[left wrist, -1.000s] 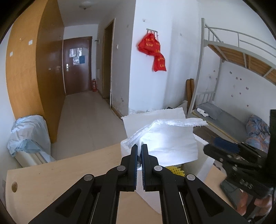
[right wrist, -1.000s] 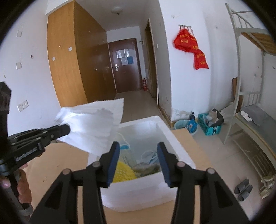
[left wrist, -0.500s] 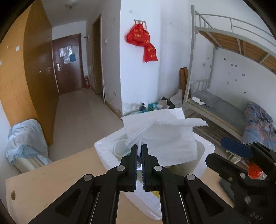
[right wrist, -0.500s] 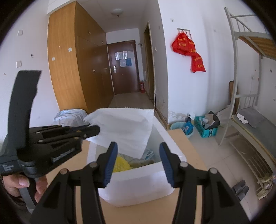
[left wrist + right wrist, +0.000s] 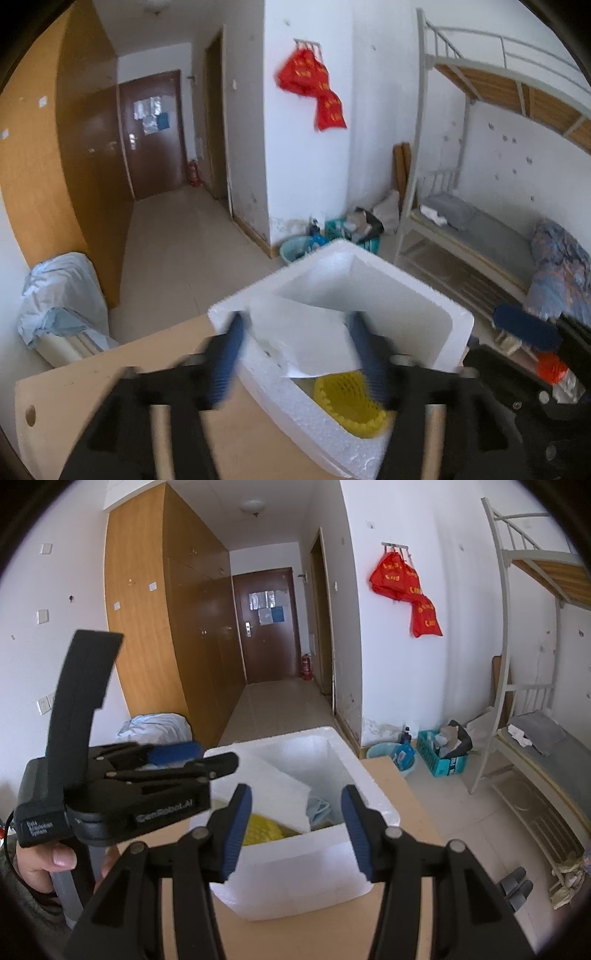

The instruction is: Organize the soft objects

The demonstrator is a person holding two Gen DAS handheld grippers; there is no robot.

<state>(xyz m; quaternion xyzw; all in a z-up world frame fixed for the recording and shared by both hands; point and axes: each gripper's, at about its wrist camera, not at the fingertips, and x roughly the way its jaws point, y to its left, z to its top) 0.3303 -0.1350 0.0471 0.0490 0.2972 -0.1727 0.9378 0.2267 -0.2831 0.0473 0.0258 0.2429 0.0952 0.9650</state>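
- Dorm room backdrop: a wooden table (image 5: 399, 786) carries a white foam box (image 5: 295, 864) close to its far edge.
- Left gripper (image 5: 301, 360): jaws have just been opening, now wide, with the white foam sheet (image 5: 306, 339) loose between them, slumping into the box.
- Right gripper (image 5: 295, 829): half spread, empty, hovering before the box.
- The sheet looks light, floppy and easily torn; pinch an edge.
- A yellow mesh piece (image 5: 349, 400) and a pale blue item (image 5: 319, 806) already crowd the box.
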